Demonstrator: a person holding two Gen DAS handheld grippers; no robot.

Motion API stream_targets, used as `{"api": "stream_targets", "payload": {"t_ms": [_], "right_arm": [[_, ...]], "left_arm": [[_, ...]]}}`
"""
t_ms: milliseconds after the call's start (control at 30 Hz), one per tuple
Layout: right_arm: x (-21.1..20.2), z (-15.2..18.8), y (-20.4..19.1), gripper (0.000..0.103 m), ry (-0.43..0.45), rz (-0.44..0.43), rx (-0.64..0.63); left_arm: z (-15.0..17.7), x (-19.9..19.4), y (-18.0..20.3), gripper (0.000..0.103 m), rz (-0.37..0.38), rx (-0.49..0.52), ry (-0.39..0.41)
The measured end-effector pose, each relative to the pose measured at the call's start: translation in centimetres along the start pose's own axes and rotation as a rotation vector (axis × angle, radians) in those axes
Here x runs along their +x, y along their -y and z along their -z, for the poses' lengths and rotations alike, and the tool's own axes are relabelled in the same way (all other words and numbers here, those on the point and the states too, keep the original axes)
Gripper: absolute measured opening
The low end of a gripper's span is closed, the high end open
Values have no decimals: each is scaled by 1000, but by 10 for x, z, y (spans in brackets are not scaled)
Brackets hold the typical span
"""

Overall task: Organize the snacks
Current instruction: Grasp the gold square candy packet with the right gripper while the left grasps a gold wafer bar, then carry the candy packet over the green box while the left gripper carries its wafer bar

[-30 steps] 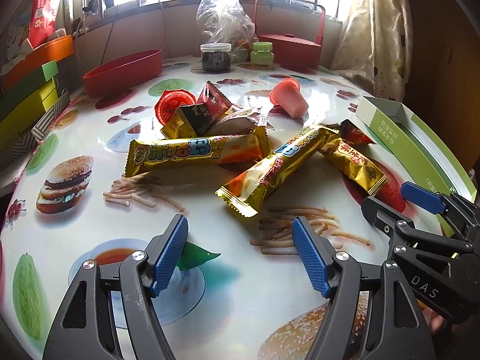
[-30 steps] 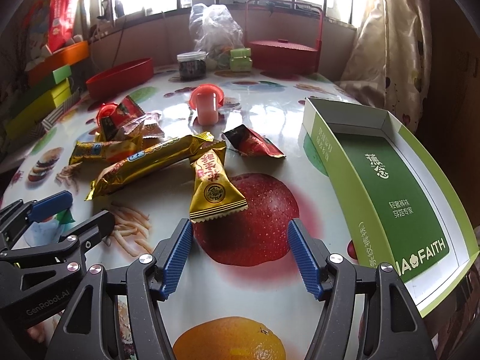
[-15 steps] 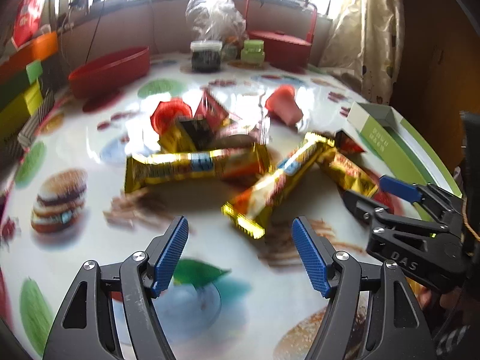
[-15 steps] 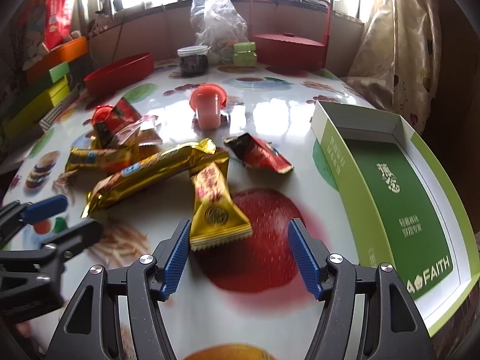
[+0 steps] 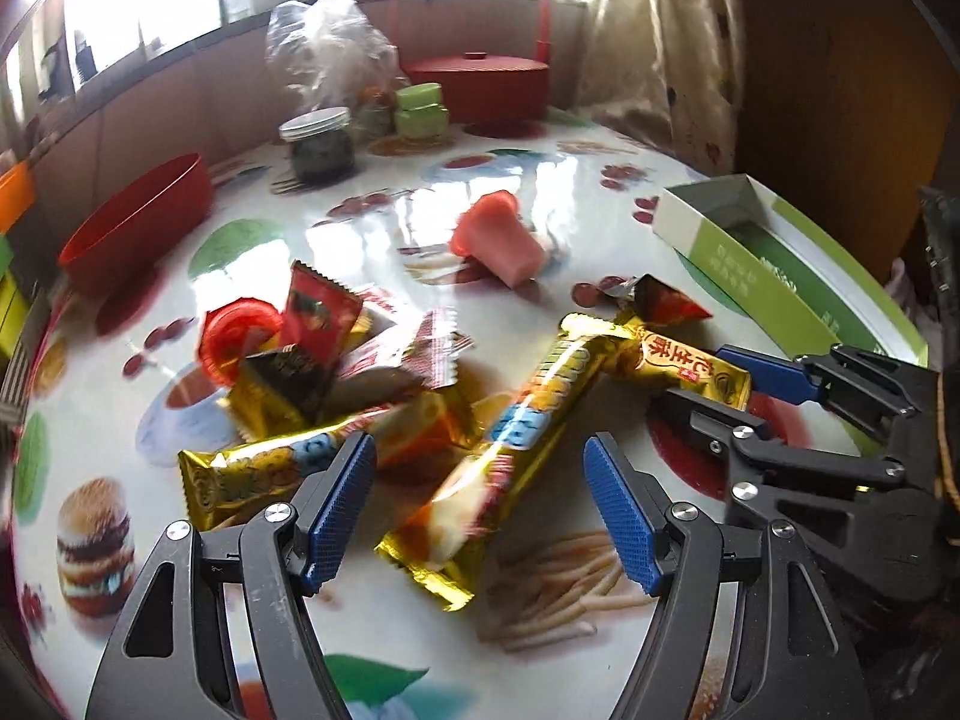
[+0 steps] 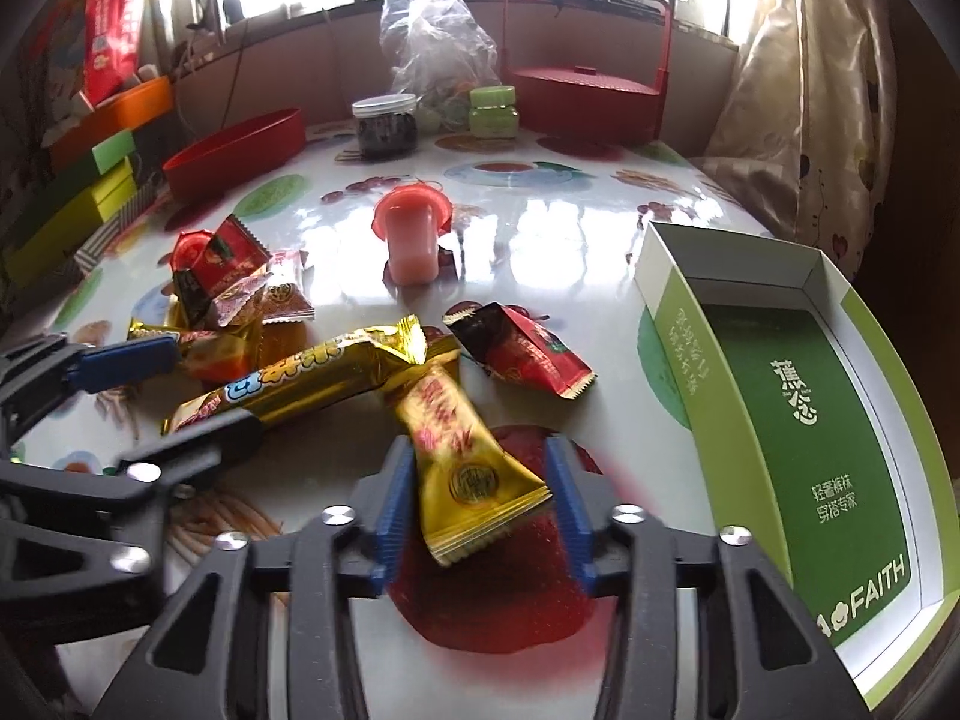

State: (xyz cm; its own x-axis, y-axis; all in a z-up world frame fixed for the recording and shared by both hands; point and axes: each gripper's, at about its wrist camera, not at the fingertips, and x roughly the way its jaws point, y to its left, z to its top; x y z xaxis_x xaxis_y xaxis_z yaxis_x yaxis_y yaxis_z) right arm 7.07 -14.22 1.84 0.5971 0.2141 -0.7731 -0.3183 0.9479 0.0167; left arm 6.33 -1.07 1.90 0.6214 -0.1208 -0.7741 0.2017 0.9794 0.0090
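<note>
Green box [image 6: 798, 420] at table's right edge holds nothing, all snacks unsorted mid-table; right gripper [image 6: 480, 498] jaws closing around short gold packet [image 6: 468, 462], left gripper [image 5: 480, 516] spread wide, empty, over long gold bar [image 5: 516, 444].

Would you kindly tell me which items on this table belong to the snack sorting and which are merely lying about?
Job:
short gold snack packet between the closing right gripper
long gold snack bars
red-and-black sachet
open green cardboard box

Lying about:
red plastic bowl
dark lidded jar
clear plastic bag
</note>
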Motion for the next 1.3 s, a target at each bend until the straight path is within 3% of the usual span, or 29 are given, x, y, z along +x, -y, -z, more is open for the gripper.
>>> {"api": "stream_targets", "payload": {"t_ms": [300,467,633,867,1300], "right_arm": [[-12,9,11,36,-3,-15,33],[-20,14,19,35,-1,-21,67],[-29,19,27,35,5,-33,95],[-31,22,29,35,7,-53,104],[-37,21,34,35,30,-84,114]], "left_arm": [[-7,8,14,71,26,68,-20],[-8,14,30,52,38,157,-51],[-12,19,31,50,66,132,-64],[-19,23,37,27,81,121,-65],[-19,12,37,24,55,80,-51]]}}
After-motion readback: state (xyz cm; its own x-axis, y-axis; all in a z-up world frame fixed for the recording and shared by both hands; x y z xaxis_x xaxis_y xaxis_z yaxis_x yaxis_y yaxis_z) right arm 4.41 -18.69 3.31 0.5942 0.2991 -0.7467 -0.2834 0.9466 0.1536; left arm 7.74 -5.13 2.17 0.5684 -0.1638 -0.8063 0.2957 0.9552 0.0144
